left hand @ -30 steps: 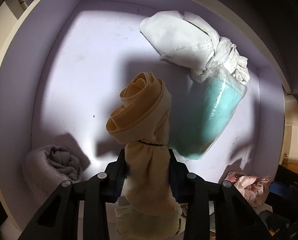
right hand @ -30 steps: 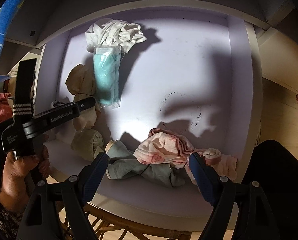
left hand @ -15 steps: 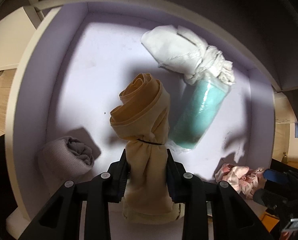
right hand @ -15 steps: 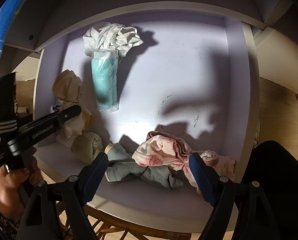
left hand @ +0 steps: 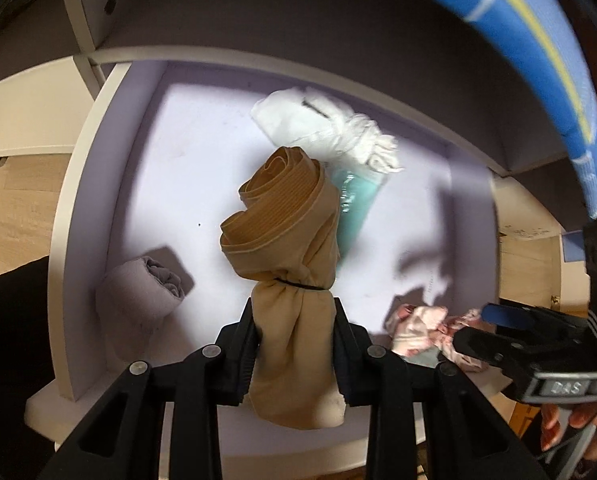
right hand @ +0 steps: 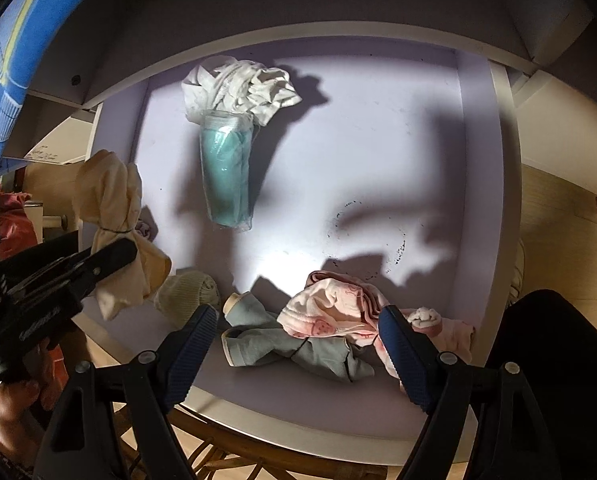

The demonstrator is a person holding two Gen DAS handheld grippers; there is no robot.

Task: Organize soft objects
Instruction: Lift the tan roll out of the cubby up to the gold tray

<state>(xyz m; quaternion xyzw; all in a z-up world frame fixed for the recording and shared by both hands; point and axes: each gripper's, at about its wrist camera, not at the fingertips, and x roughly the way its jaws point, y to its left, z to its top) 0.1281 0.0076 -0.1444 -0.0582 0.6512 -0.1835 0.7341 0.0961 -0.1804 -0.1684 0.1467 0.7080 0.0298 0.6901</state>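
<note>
Right wrist, lilac drawer [right hand: 378, 128], possibly scuffed

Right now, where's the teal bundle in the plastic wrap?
The teal bundle lies on the lilac drawer floor toward the back left in the right wrist view, its top touching the crumpled white cloth.

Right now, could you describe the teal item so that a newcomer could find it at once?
Look in the lilac drawer, toward its back. The teal cloth in clear plastic wrap lies with one end against the crumpled white cloth. It is the only wrapped, teal thing there.
</note>
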